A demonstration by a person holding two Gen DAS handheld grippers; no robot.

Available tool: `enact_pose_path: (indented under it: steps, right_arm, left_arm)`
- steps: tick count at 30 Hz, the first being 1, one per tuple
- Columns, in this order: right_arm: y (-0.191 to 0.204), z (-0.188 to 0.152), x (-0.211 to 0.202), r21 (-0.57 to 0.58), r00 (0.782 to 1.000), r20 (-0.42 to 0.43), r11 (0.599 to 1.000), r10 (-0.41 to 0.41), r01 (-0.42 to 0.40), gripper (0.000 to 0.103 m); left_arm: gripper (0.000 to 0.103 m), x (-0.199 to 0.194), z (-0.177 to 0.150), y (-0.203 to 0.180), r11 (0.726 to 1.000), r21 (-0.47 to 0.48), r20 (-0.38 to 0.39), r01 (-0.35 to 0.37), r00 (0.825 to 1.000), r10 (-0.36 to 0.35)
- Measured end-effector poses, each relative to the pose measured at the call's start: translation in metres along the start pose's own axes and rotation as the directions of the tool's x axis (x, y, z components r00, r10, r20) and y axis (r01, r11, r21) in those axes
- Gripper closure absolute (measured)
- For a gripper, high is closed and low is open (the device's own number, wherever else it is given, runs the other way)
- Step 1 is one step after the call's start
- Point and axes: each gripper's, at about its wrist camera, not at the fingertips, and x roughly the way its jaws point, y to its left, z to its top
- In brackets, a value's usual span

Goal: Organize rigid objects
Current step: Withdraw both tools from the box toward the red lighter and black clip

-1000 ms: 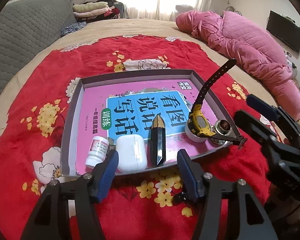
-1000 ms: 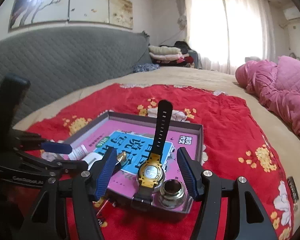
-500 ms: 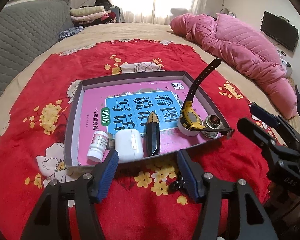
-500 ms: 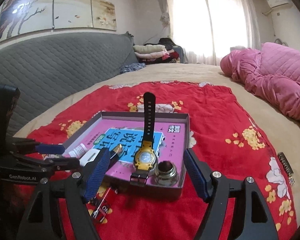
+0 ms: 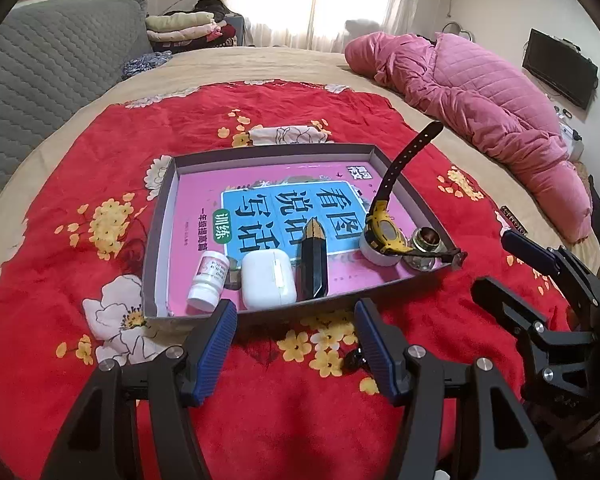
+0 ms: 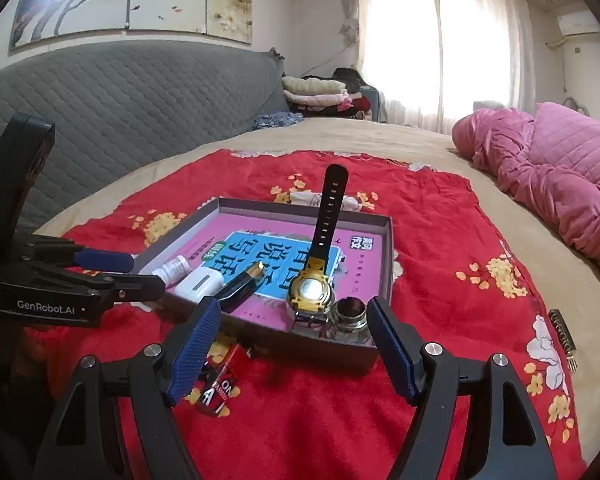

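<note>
A grey tray [image 5: 158, 240] on the red floral blanket holds a pink and blue book [image 5: 276, 208]. On the book lie a white pill bottle [image 5: 208, 276], a white earbud case [image 5: 268, 278], a black pointed crystal [image 5: 314, 264], a yellow watch [image 5: 384, 232] with its strap standing up, and a metal cap [image 5: 424, 240]. My left gripper [image 5: 294, 320] is open and empty, just in front of the tray's near wall. My right gripper [image 6: 293, 312] is open wide and empty, short of the tray corner where the watch [image 6: 310, 290] and the cap [image 6: 350, 312] sit.
A small black and red packet [image 6: 220, 388] lies on the blanket under the right gripper. A dark comb [image 6: 562, 332] lies to the right. A pink quilt [image 5: 480, 100] is heaped at the far right, and a grey headboard [image 6: 120, 100] stands on the left.
Both grippers have drawn back from the tray, which now looks smaller. The right jaws have spread wider. The watch and the other items stay put in the tray.
</note>
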Motion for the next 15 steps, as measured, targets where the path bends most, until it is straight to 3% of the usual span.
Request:
enact_pose_path:
  steps: [15]
  right_arm:
    - [0.015, -0.012, 0.009, -0.009, 0.994, -0.11, 1.0, 0.018, -0.019, 0.026]
  left_arm:
    - [0.042, 0.0, -0.012, -0.005, 1.0, 0.02, -0.042, 0.001, 0.999, -0.001]
